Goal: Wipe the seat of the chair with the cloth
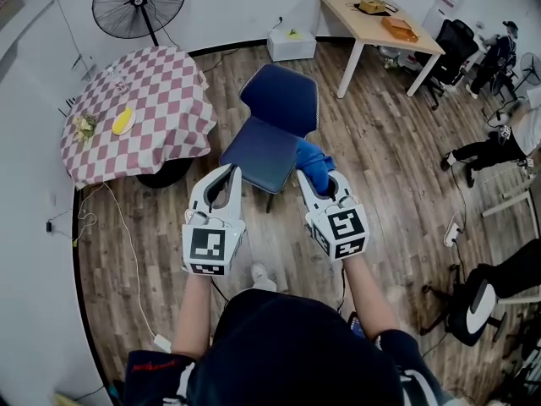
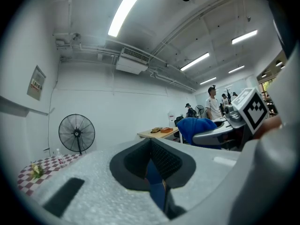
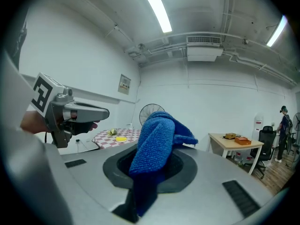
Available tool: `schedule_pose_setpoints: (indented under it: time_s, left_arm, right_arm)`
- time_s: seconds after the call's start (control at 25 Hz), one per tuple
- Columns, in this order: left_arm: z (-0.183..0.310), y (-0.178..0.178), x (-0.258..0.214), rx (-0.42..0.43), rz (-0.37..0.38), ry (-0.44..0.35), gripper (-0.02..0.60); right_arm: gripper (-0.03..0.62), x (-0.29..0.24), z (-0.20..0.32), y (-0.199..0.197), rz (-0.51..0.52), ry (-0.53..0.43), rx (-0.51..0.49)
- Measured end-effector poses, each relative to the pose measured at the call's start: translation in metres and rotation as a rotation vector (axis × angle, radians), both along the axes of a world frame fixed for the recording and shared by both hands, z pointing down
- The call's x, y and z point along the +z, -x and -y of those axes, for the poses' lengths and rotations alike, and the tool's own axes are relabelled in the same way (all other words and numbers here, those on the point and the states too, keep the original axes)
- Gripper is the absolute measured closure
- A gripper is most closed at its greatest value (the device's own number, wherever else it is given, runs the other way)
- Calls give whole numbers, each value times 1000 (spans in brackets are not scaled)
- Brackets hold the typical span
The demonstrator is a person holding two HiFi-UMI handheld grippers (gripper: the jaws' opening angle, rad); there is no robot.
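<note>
A blue chair stands on the wood floor just ahead of me, its seat (image 1: 256,153) towards me and its backrest (image 1: 281,98) behind. My right gripper (image 1: 315,179) is shut on a bunched blue cloth (image 1: 314,162), held by the seat's right front corner; whether the cloth touches the seat I cannot tell. The right gripper view has the cloth (image 3: 157,142) sticking up out of the closed jaws (image 3: 149,168). My left gripper (image 1: 226,175) is shut with nothing in it, at the seat's left front edge. The left gripper view shows its closed jaws (image 2: 157,170) and the cloth (image 2: 196,127) off to the right.
A round table with a pink checked cloth (image 1: 144,112) stands left of the chair, a floor fan (image 1: 139,2) behind it. A wooden table (image 1: 376,22) and a white box (image 1: 292,43) are at the back. Office chairs and a person (image 1: 494,146) fill the right side. Cables (image 1: 84,222) lie at left.
</note>
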State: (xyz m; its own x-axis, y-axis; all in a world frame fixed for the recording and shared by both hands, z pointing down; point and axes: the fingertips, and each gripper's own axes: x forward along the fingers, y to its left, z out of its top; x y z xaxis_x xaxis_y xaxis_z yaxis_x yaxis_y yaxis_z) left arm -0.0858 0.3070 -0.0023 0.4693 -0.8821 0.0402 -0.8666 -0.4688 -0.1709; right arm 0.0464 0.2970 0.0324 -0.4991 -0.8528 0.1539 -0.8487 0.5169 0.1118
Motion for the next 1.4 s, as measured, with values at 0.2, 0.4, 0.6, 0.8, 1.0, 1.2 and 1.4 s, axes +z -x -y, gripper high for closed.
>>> schedule_pose_setpoints:
  time_s: [0.2, 0.4, 0.6, 0.8, 1.0, 1.2, 1.4]
  left_arm:
    - [29, 13, 4, 24, -5, -1, 566]
    - [54, 32, 16, 27, -11, 15, 566]
    - [73, 35, 25, 38, -13, 34, 566]
    - [95, 35, 36, 42, -14, 62, 566]
    - [127, 29, 47, 25, -6, 86, 566]
    - [173, 15, 56, 4, 9, 108, 566]
    - [219, -1, 68, -31, 9, 146, 566]
  right_arm:
    - [543, 3, 31, 17, -4, 5, 12]
    - [543, 10, 55, 34, -16, 6, 24]
    - [543, 17, 72, 38, -30, 28, 30]
    - [543, 24, 94, 40, -38, 44, 26]
    - [543, 37, 128, 35, -41, 69, 5]
    - [543, 48, 176, 23, -36, 94, -23]
    - [543, 58, 228, 9, -45, 124, -65]
